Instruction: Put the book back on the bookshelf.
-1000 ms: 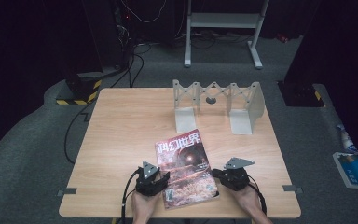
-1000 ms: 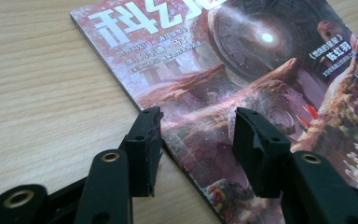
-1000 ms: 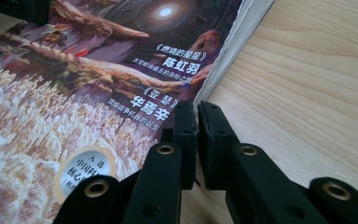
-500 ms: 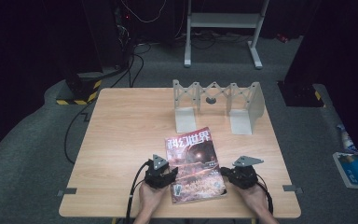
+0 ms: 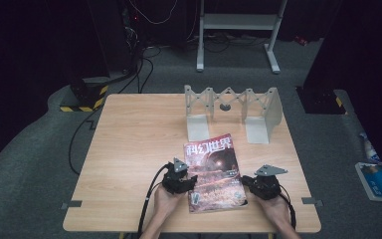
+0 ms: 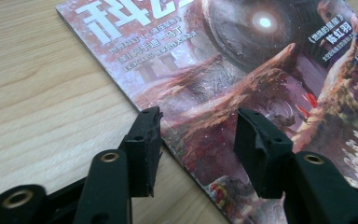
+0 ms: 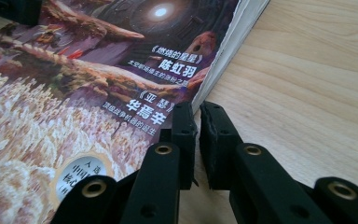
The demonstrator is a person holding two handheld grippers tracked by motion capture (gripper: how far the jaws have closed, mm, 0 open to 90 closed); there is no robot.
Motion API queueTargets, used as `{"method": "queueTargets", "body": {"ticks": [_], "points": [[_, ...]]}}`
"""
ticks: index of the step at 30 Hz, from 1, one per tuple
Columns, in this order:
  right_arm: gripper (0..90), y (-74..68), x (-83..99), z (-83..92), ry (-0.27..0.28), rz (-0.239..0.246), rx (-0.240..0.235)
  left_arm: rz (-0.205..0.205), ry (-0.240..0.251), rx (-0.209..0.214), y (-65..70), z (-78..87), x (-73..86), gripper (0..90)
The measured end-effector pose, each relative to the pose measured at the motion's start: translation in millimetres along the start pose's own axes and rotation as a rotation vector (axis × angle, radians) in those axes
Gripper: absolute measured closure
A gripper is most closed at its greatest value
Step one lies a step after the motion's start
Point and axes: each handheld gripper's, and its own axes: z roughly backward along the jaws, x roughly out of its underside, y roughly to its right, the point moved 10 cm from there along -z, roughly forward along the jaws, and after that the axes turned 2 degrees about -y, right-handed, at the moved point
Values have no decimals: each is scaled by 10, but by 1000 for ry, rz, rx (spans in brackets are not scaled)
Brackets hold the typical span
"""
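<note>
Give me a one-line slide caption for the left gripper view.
Left gripper, jaws open, straddles the near edge of a magazine lying on the wooden table.

Black left gripper, black right gripper, brass-ringed jaws, grey three-cornered plates, black trailing cables

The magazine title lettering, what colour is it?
White, on the magazine with its dark reddish cover; clearest in the left gripper view.

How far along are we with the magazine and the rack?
Done: magazine lies flat, cover up, near the table's front edge. In hand: left gripper stands open over its left edge; right gripper is nearly shut at its right edge. Left: lifting it, presumably toward the grey rack, which holds nothing.
</note>
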Motion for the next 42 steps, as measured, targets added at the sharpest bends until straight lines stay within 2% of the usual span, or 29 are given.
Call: {"method": "queueTargets", "body": {"ticks": [2,6,9,13,16,17,20,22,23,26,29,30,31,32,33,34,37,42], "points": [[833,30,-4,-1,8,-4,5,-8,-15,3,13,-26,-31,481],[833,101,9,21,10,-23,13,23,14,33,28,-100,-107,481],[834,146,26,43,14,-39,16,28,21,40,41,-122,-128,487],[835,190,42,67,16,-56,27,-3,-5,35,80,-155,-160,482],[837,194,56,82,14,-67,29,2,-4,51,94,-171,-179,483],[841,189,72,99,10,-70,27,17,2,70,108,-177,-184,483],[838,180,108,138,2,-73,15,25,7,89,131,-184,-191,481],[815,180,140,172,0,-79,0,21,4,98,137,-181,-189,477],[788,172,151,185,-4,-94,-9,33,4,106,146,-179,-189,477],[741,190,160,201,3,-105,-25,39,8,106,148,-181,-191,469],[687,220,152,218,3,-128,-43,31,18,82,135,-198,-199,454],[678,228,142,221,6,-125,-40,13,34,39,103,-202,-215,454],[678,228,142,221,6,-125,-40,13,34,39,103,-202,-215,453],[670,230,131,226,7,-131,-38,10,40,20,78,-205,-224,453],[663,245,98,232,15,-124,-37,28,51,3,34,-217,-241,451],[663,245,98,232,15,-124,-37,28,51,3,34,-217,-241,454],[655,245,29,237,17,-133,-41,62,70,9,-31,-263,-264,456],[615,285,-48,228,17,-139,-28,62,89,30,-23,-313,-284,455]]}}
